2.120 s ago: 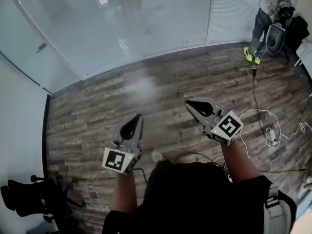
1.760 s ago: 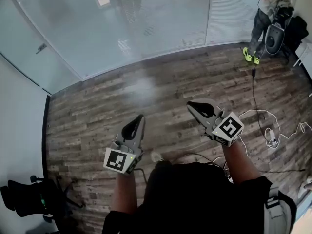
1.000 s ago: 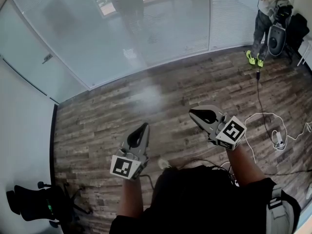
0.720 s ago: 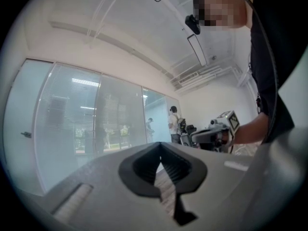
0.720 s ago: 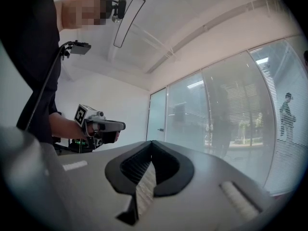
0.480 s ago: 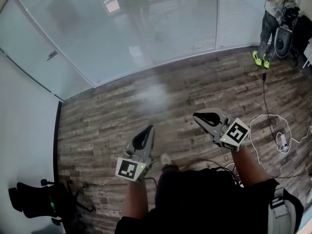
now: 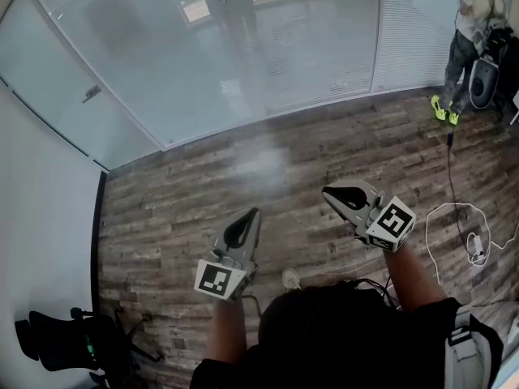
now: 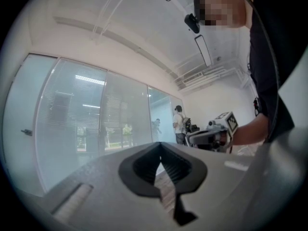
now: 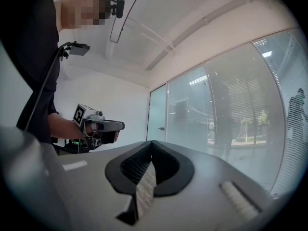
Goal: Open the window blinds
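White slatted window blinds (image 7: 409, 31) behind a frosted glass wall (image 7: 203, 63), well ahead of us; our left claw (image 7: 251, 214) and right claw (image 7: 328, 191) pinched together, empty. Approach stage, we judge; next, reach their control.

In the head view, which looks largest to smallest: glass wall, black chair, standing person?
1. Glass wall.
2. Black chair and standing person look alike; the person is farther, so no ranking.

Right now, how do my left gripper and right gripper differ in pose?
The left gripper points up the picture toward the glass wall; the right gripper angles toward the picture's left, across the floor. The left gripper sits lower in the head view, the right gripper higher. Both are shut and hold nothing.
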A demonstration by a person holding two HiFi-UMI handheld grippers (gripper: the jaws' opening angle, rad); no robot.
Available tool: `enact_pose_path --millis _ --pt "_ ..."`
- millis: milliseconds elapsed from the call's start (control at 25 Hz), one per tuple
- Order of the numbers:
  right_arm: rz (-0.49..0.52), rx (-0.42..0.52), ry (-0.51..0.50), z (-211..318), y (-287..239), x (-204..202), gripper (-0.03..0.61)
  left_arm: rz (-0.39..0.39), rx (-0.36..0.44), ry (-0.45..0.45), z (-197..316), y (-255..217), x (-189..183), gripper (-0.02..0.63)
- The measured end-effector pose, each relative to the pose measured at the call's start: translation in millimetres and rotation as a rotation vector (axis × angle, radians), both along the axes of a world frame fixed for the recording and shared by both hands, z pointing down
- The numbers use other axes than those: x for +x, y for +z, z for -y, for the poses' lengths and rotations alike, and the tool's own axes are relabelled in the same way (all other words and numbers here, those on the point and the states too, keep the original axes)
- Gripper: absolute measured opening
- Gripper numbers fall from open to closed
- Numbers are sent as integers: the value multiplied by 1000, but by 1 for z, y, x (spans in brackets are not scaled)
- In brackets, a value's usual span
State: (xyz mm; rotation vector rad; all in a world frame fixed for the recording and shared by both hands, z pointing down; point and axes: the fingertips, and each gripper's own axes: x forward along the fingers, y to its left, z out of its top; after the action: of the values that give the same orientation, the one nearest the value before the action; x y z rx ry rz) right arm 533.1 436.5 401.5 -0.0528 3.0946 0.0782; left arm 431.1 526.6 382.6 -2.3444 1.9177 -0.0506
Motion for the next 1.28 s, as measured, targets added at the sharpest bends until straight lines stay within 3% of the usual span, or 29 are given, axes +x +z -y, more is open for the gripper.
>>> enact_pose_path --millis 280,520,1000,1280 --pt "38 2 16 17 -14 -71 5 1 -8 -1 16 -3 -78 5" --pt "43 11 19 25 -13 -124 5 26 2 50 35 -2 -122 5" --pt "9 19 51 49 -4 -173 5 5 -12 103 64 17 -165 5" --pt "-5 3 71 63 -1 -179 5 -24 -25 114 75 23 -173 5"
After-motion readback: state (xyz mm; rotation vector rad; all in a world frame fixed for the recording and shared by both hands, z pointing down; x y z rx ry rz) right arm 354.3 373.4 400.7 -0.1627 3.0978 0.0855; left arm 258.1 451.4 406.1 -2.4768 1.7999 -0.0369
